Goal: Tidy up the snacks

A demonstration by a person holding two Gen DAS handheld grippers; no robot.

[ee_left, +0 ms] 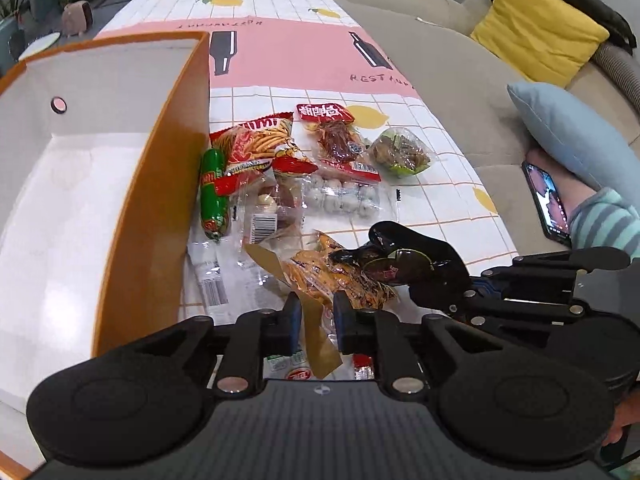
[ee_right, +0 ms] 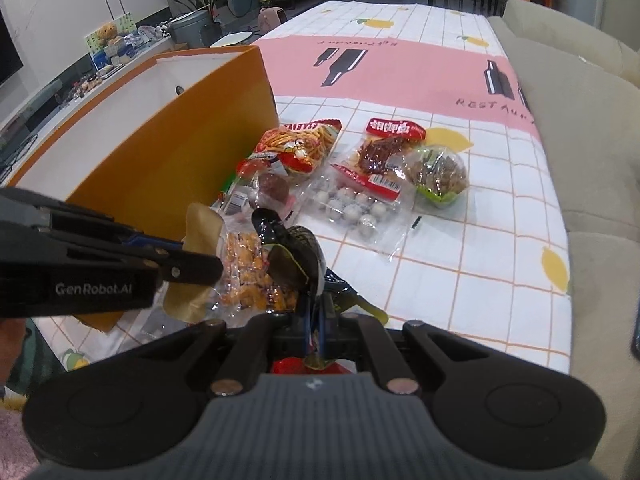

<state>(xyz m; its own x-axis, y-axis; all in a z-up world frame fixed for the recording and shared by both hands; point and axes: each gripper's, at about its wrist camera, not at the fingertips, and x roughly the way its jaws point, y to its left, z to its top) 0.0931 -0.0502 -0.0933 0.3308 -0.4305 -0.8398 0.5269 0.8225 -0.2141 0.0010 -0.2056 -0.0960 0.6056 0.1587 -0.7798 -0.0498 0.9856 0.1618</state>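
Left wrist view, phone (ee_left: 546, 204) by blue cushion (ee_left: 568, 136); unseen from right

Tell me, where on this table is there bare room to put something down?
Free: the pink band beyond the snacks, and the checked cloth between the egg bag and the sofa. The box looks bare inside. Crowded: the strip by the box wall, from the sausage to the nut pack.

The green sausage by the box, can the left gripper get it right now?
Probably not yet. The left gripper is shut on the orange snack bag, which it must drop first. The green sausage lies uncovered beside the orange box.
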